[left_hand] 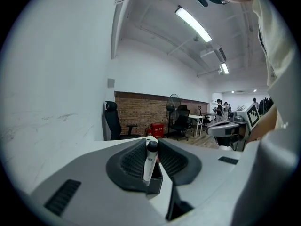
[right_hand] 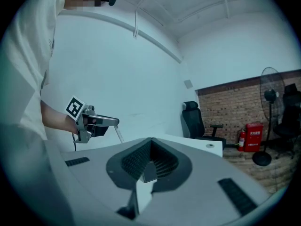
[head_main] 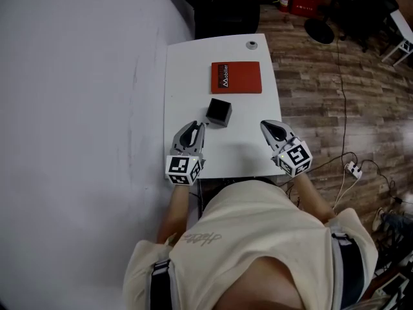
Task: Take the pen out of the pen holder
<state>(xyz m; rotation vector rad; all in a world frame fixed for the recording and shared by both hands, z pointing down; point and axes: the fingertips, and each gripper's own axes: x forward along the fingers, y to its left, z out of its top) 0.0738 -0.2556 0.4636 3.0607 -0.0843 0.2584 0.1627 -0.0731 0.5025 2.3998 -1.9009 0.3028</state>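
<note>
A black square pen holder (head_main: pixel 219 112) stands on the white table (head_main: pixel 187 76). My left gripper (head_main: pixel 200 126) hovers just near-left of it, shut on a white pen with a black cap (left_hand: pixel 149 161). The pen stands upright between the jaws, with the holder (left_hand: pixel 156 181) right behind its lower end. In the right gripper view the pen (right_hand: pixel 118 134) hangs from the left gripper (right_hand: pixel 94 124); its tip is hidden. My right gripper (head_main: pixel 268 124) floats to the right of the holder, slightly open and empty; the holder (right_hand: pixel 145 171) shows through its gap.
A red book (head_main: pixel 236 77) lies beyond the holder, and a small round grey object (head_main: pixel 251 44) sits at the table's far edge. A black office chair (head_main: pixel 226 11) stands behind the table. A white wall runs along the left side.
</note>
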